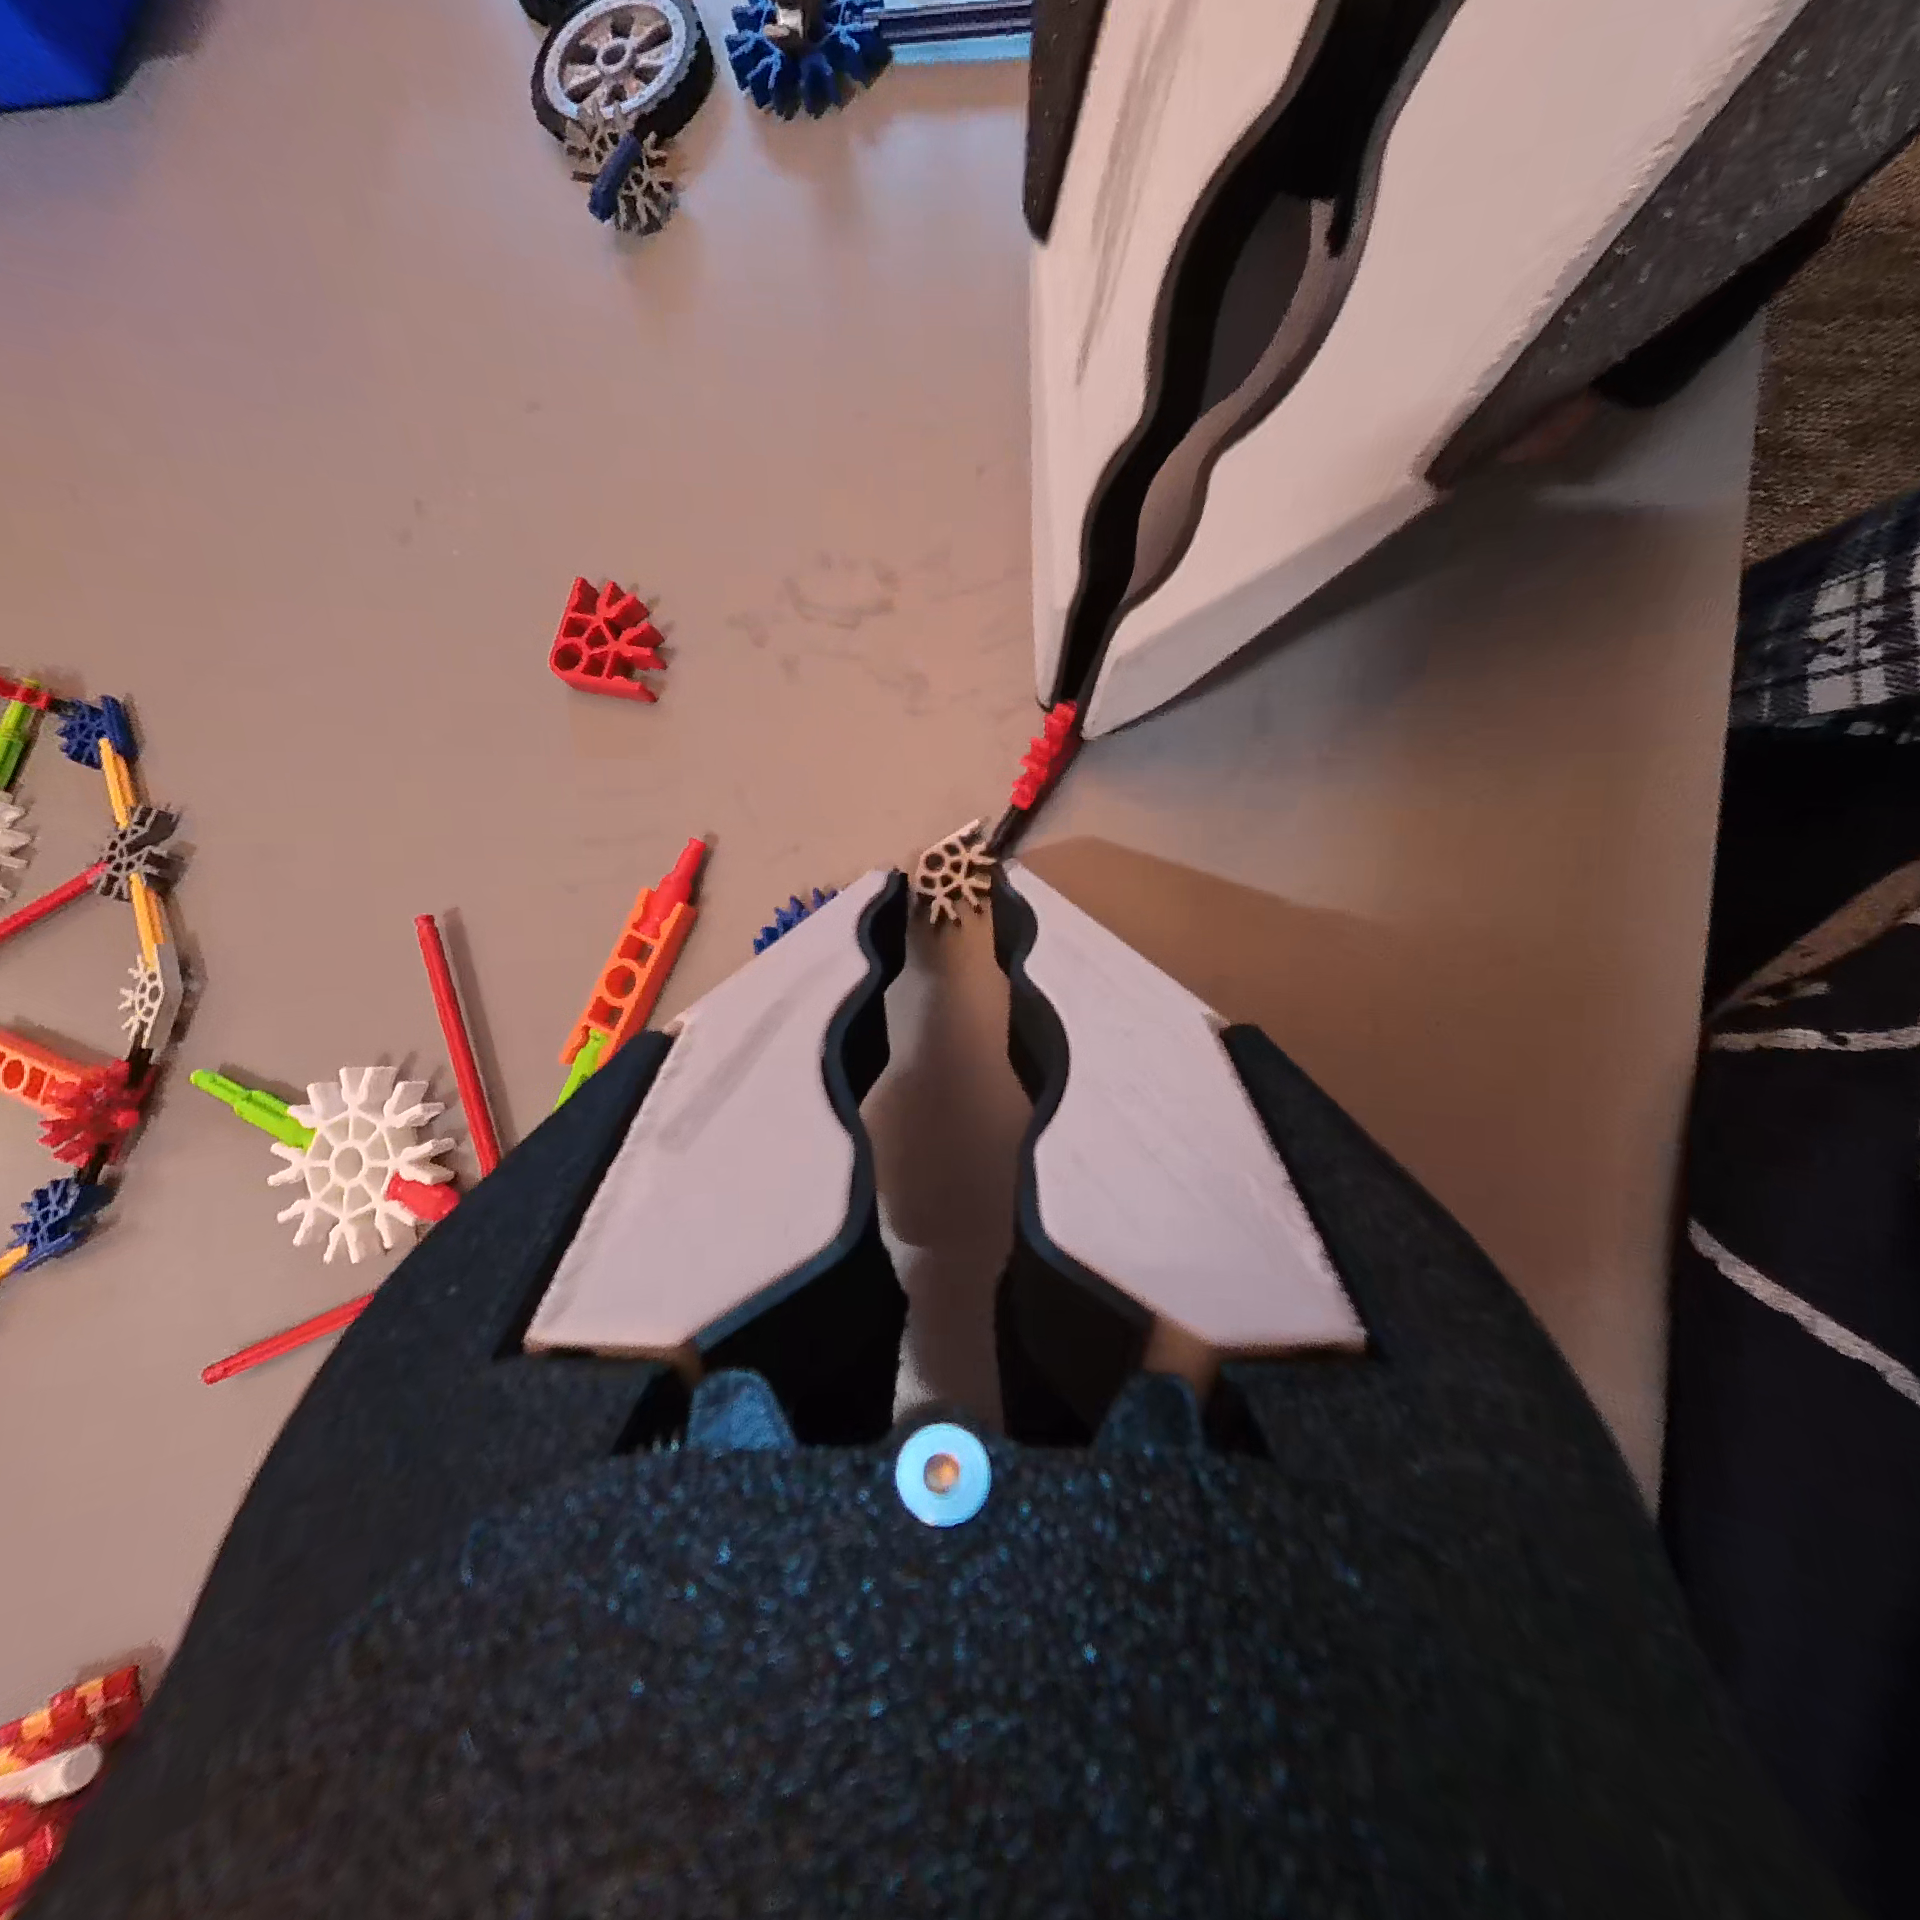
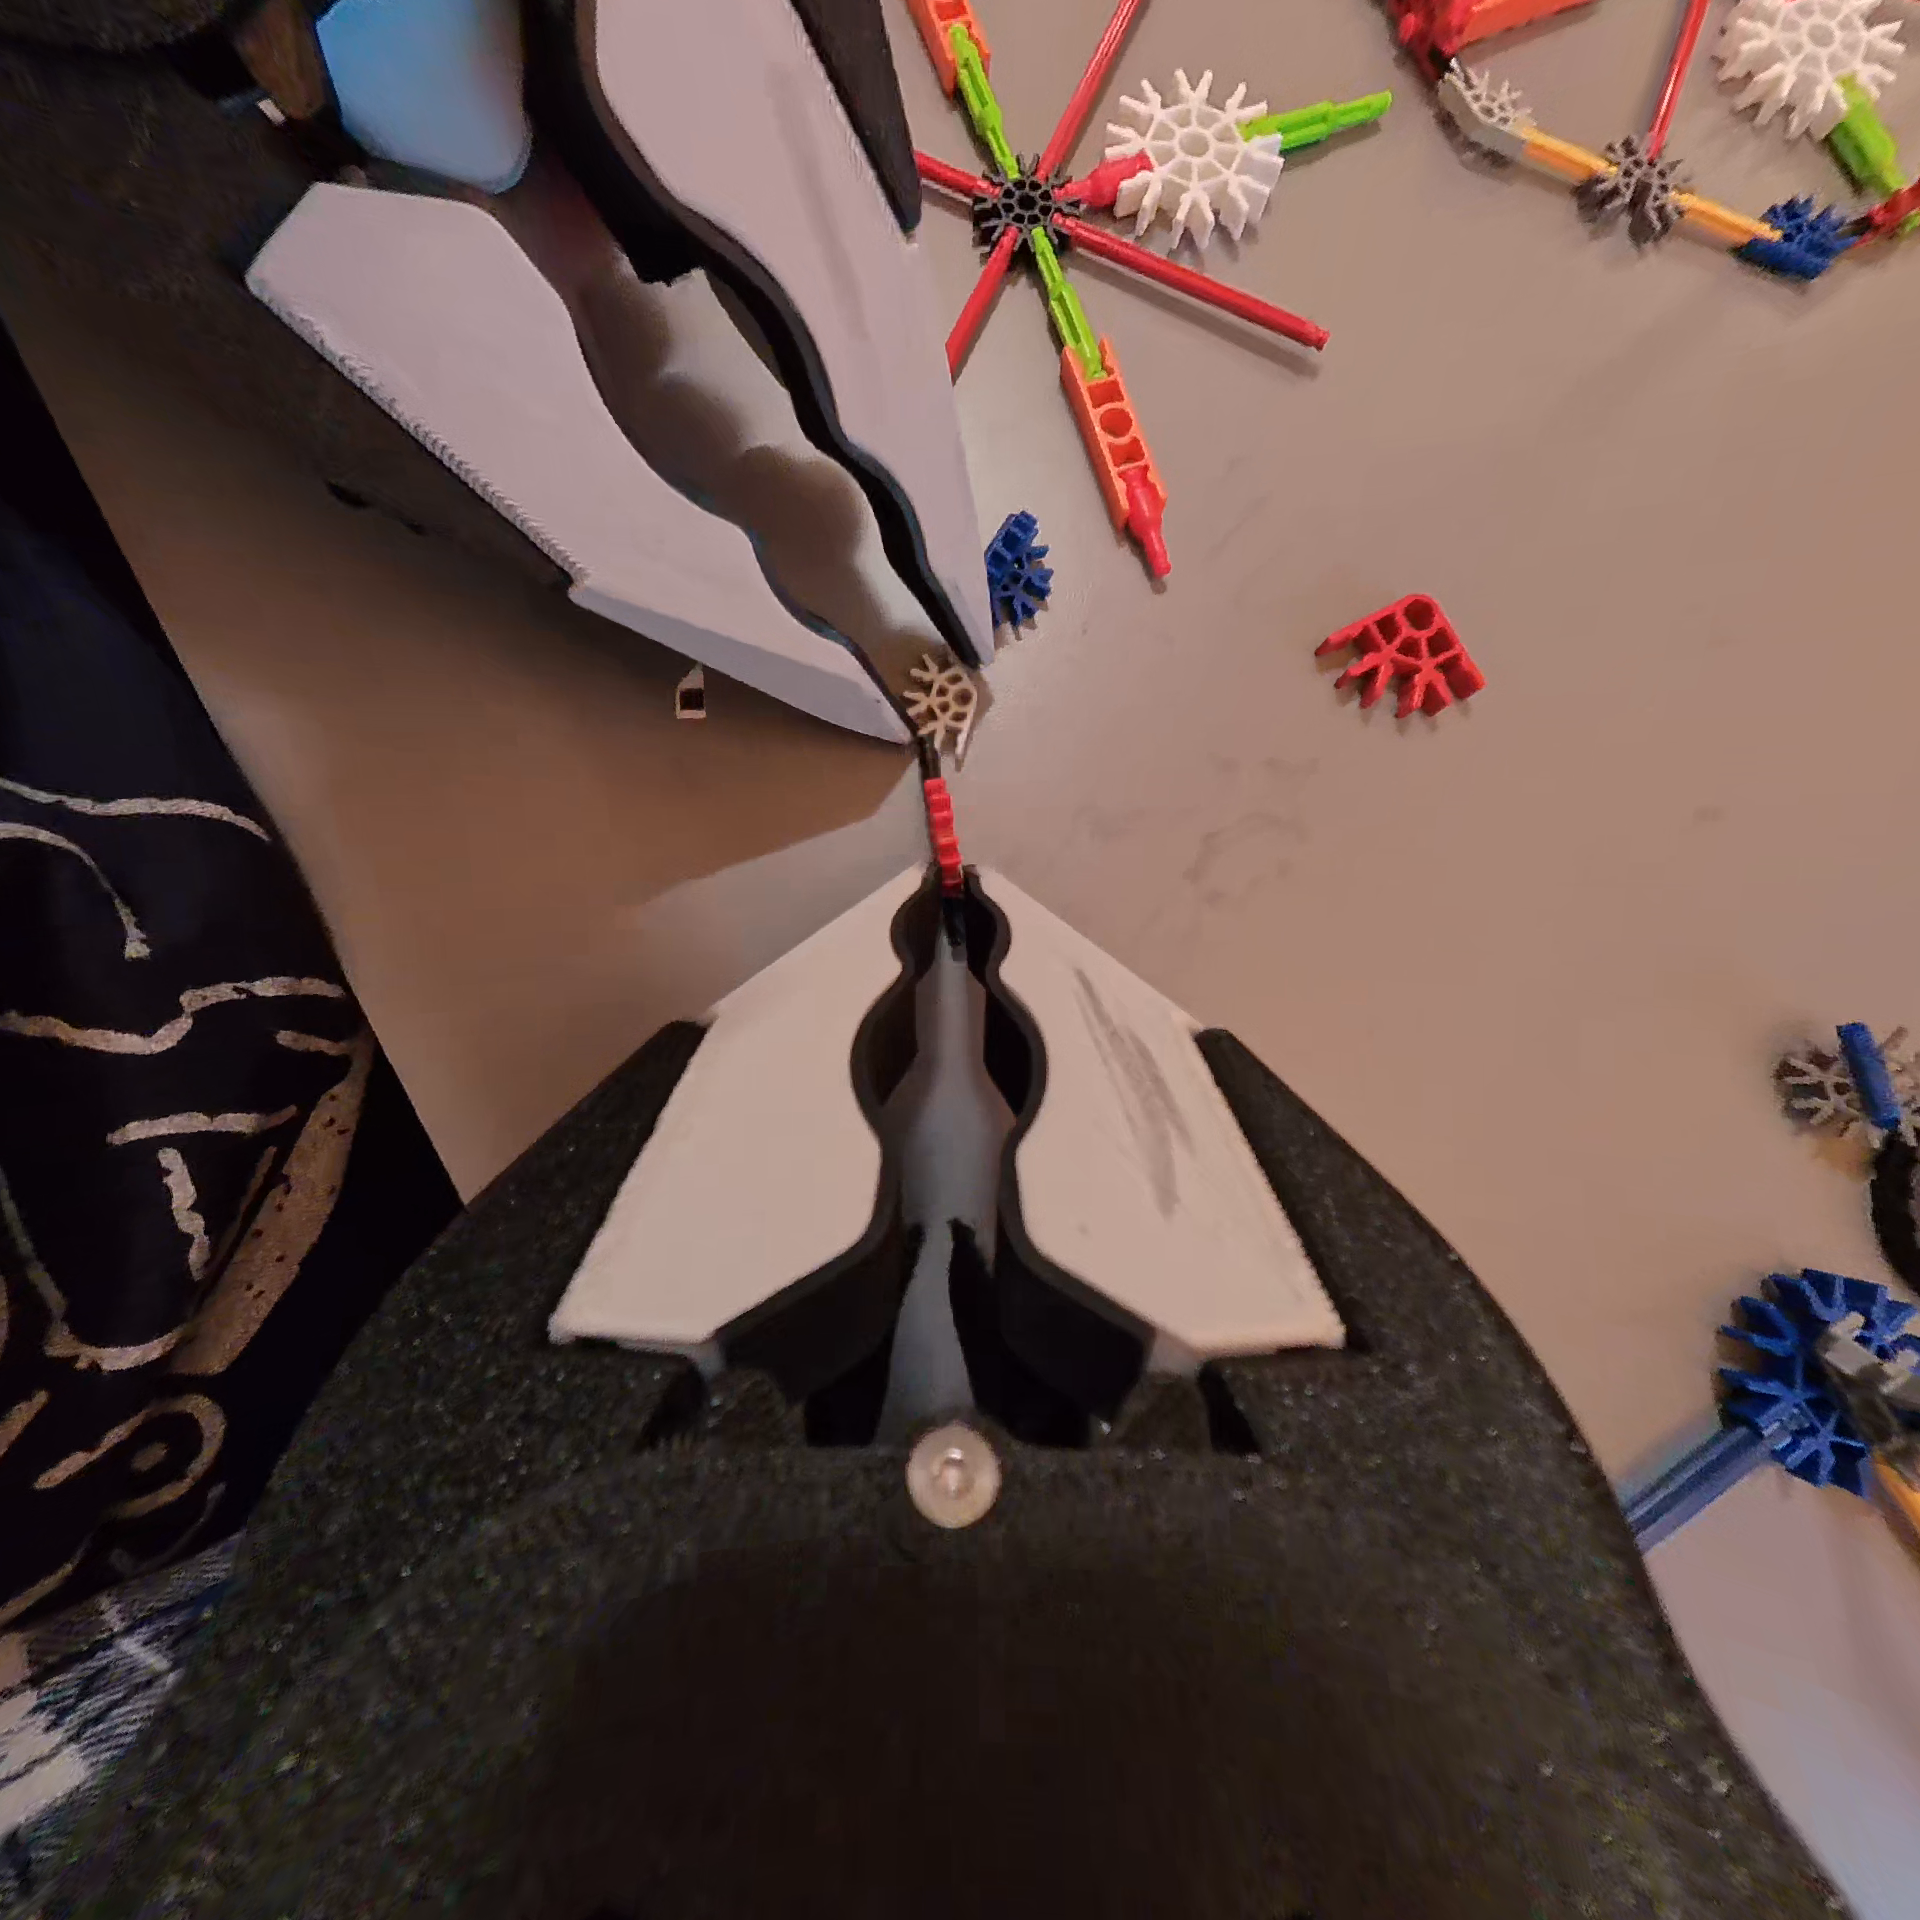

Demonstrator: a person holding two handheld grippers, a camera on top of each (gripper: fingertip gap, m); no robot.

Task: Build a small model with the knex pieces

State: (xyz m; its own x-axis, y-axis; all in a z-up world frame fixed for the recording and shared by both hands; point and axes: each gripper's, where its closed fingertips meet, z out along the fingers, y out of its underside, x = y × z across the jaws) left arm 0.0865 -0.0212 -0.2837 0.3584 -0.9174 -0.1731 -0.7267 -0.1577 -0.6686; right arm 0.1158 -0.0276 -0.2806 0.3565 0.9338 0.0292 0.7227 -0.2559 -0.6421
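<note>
Left wrist view: the two claws are meeting tip to tip over a short chain of toy pieces.

The left claw (image 1: 948, 883) is pinching a tan connector (image 1: 954, 869) at its tips; a thin black rod (image 1: 1006, 828) is running from it up and right to a red connector (image 1: 1045, 750) clamped in the right claw (image 1: 1068, 707). Both are hovering above the surface (image 1: 416, 416), with a loose red connector (image 1: 605, 640) lying well to the left.

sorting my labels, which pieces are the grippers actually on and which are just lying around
In the grippers:
- left gripper: tan connector
- right gripper: thin black rod with red connector, joined to the tan one

Lying about on the table:
- loose red connector
- white snowflake connector
- orange connector
- wheel
</note>
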